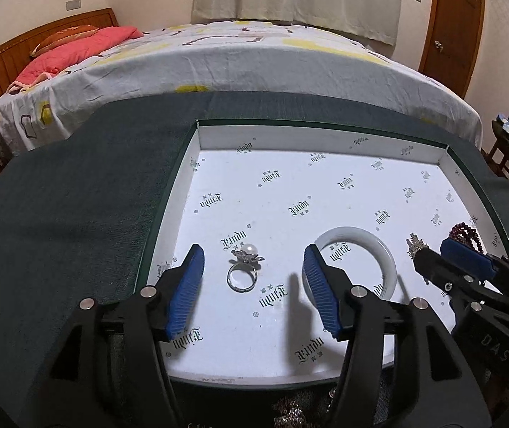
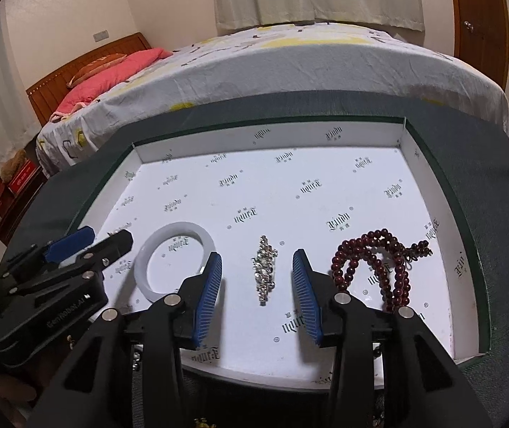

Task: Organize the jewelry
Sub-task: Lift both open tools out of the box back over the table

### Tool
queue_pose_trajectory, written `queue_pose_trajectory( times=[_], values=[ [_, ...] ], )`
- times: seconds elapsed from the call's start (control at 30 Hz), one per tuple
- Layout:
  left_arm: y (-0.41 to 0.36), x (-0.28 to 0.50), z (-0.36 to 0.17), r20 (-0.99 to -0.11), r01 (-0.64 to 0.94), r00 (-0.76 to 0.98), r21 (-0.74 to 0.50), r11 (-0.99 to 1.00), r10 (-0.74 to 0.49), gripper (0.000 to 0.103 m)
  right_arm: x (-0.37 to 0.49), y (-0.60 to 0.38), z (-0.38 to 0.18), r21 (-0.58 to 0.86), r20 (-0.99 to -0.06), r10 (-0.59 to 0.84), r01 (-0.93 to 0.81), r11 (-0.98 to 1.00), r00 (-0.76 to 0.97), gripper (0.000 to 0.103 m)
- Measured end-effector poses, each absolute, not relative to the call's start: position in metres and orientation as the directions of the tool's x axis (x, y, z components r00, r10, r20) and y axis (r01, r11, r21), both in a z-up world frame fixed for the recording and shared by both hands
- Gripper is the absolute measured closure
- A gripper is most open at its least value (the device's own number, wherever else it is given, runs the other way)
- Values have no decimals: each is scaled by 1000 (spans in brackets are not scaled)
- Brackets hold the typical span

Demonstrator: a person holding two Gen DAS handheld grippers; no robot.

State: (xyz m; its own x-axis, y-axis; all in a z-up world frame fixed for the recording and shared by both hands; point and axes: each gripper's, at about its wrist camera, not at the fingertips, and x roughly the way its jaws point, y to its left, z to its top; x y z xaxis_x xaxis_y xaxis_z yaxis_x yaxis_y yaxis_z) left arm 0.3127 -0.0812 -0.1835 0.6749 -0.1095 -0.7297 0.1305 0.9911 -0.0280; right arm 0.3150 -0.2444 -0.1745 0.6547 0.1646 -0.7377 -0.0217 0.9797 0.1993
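The left gripper stands well open, empty, its blue ribbed pads on either side of a pearl ring that lies free on the floor of the tray, towards the near left corner. The right gripper is also parted, though less widely, with a silver chain piece lying loose between its pads near the middle of the near edge; neither pad touches it.

Between the two grippers a white bangle lies flat. Beyond the right gripper, towards the near right corner, a string of dark red beads lies in loops.

The ring looks light, hard and small; its smooth band would probably slip, so a pinch across the band just below the pearl seems the safest hold. The chain looks limp and would sag and bunch, so taking it at its middle would likely serve best. The bangle appears stiff, slick and breakable, best gripped across its rim. The beads are soft as a string and may trail if lifted by one loop.

The tray's white lining carries a repeated blackletter mark that seems to read "Xindu". One gripper body reads "DAS", the other "GenRobot.AI", as far as it can be made out.
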Motion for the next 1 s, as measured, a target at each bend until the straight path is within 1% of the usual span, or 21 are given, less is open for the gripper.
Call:
queue_pose_trajectory(
  times=[0.17,0.27,0.73,1.0],
  values=[
    [-79,305,-175,-719,126,686,-33,991,-112,41,309,-244,-165,204,-725,168,-25,979,668,61],
    [-75,298,-170,-711,115,694,-44,992,-112,36,302,-245,-157,204,-715,167,-26,979,679,61],
    [-64,244,-141,-667,92,737,-65,994,-111,35,258,-252,-141,192,-705,151,-19,981,693,61],
    [-53,208,-131,-649,64,755,-63,996,-90,34,224,-269,-133,190,-692,127,9,982,711,61]
  ],
)
